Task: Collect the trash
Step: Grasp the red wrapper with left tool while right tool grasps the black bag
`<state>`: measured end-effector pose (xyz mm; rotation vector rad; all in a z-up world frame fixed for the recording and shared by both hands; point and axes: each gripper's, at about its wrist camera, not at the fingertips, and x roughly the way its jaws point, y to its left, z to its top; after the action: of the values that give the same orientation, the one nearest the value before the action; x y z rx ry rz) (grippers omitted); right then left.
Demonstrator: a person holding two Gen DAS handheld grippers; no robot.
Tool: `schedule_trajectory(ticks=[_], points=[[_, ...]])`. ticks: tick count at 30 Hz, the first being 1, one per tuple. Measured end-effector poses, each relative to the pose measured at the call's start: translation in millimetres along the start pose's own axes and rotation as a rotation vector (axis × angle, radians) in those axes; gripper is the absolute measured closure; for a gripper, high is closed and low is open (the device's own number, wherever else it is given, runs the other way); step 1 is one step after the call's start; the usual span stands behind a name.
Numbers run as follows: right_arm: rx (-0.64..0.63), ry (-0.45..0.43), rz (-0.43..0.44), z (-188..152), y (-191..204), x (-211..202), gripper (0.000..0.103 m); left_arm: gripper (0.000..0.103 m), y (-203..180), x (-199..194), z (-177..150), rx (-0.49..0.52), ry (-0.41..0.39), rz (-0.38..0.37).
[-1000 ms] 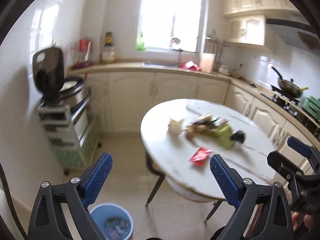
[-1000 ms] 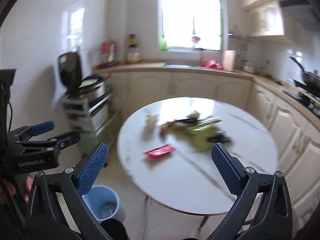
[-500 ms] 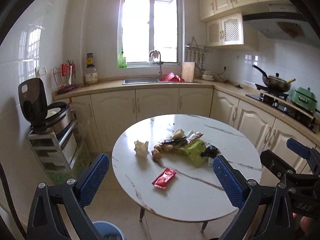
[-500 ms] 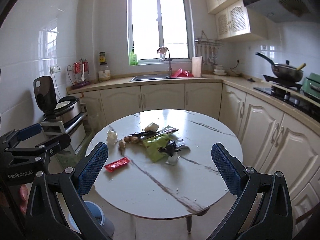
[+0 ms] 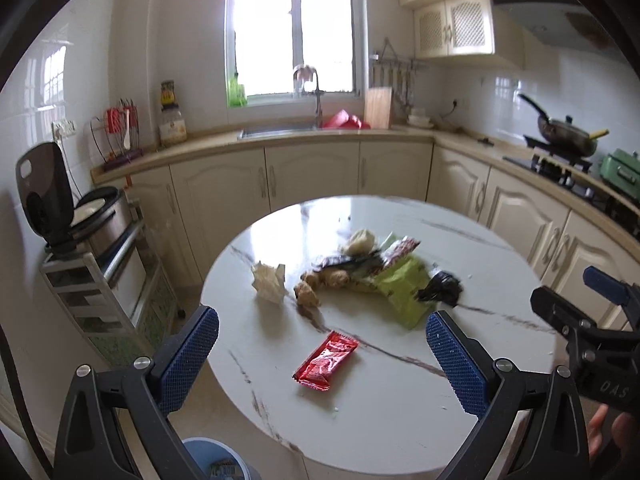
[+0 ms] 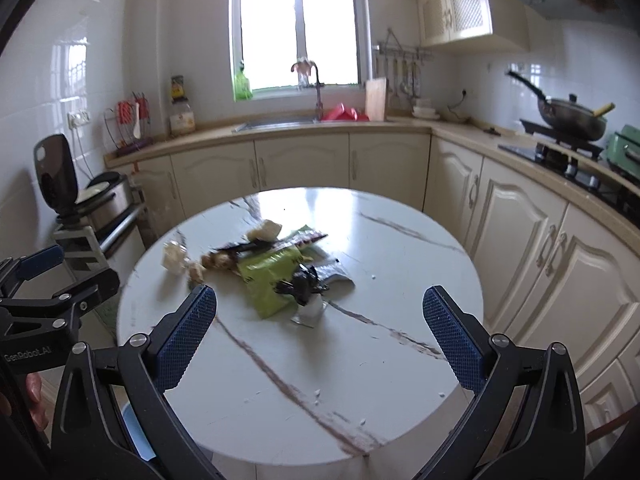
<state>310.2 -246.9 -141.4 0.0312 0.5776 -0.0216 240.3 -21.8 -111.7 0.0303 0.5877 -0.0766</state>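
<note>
A round white marble table (image 5: 392, 420) carries a heap of trash: a red wrapper (image 5: 325, 360) nearest me, a crumpled white tissue (image 5: 268, 282), ginger pieces (image 5: 316, 286), a green bag (image 5: 404, 284) and a black wad (image 5: 440, 290). My left gripper (image 5: 322, 358) is open and empty, raised in front of the red wrapper. In the right wrist view the green bag (image 6: 268, 280) and black wad (image 6: 302, 286) lie mid-table. My right gripper (image 6: 320, 336) is open and empty above the table's near half.
A blue waste bin (image 5: 216, 460) stands on the floor under the table's near left edge. A rice cooker on a rack (image 5: 92, 220) stands at the left. Cabinets (image 5: 312, 176) and a stove with a pan (image 5: 568, 136) line the back and right.
Both grippers have moved closer to the table and lower, so the trash looks larger. Both stay open.
</note>
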Motion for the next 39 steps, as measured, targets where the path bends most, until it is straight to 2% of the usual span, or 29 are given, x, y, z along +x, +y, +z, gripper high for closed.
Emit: schedule_trajectory(ticks=[7,11,14,16,18,20,21,22,25,29,34,36,39], points=[[0.012,0.103,0.014,-4.7,-9.4,68.1,0.000,0.001,21.4,83.3,2.5,-0.037,0.121,0.020],[0.027,0.162,0.063,-5.3,-7.6,106.2,0.001,0.001,34.3,117.2,0.2,-0.055,0.156,0.037],[0.038,0.197,0.087,-5.8,-6.7,128.3,0.009,0.001,43.3,139.2,0.3,-0.060,0.179,0.053],[0.051,0.210,0.109,-5.2,-5.1,138.9,0.022,0.001,44.9,152.5,0.3,-0.060,0.189,0.053],[0.058,0.224,0.115,-5.4,-5.5,147.9,0.027,0.001,46.8,168.6,1.7,-0.063,0.205,0.051],[0.062,0.242,0.125,-5.9,-6.8,155.8,0.043,0.001,47.9,179.2,1.3,-0.065,0.217,0.050],[0.068,0.253,0.132,-5.7,-8.2,158.7,0.058,0.001,48.1,183.0,1.4,-0.065,0.220,0.048],[0.078,0.256,0.146,-6.1,-10.1,160.0,0.066,0.001,48.1,186.3,-0.2,-0.065,0.224,0.045],[0.070,0.236,0.148,-5.9,-13.5,155.6,0.073,0.001,45.1,196.9,-2.9,-0.057,0.243,0.016],[0.086,0.202,0.147,-3.5,-21.4,144.1,0.075,0.001,33.2,201.3,-11.6,-0.030,0.253,-0.036],[0.086,0.178,0.156,0.9,-23.8,125.6,0.075,0.002,21.3,209.3,-20.3,0.002,0.289,-0.040],[0.085,0.170,0.164,2.1,-24.1,119.3,0.075,0.003,19.4,208.3,-21.9,0.007,0.280,-0.043],[0.081,0.160,0.171,4.2,-25.3,111.8,0.075,0.015,18.6,207.0,-22.8,0.007,0.267,-0.052]])
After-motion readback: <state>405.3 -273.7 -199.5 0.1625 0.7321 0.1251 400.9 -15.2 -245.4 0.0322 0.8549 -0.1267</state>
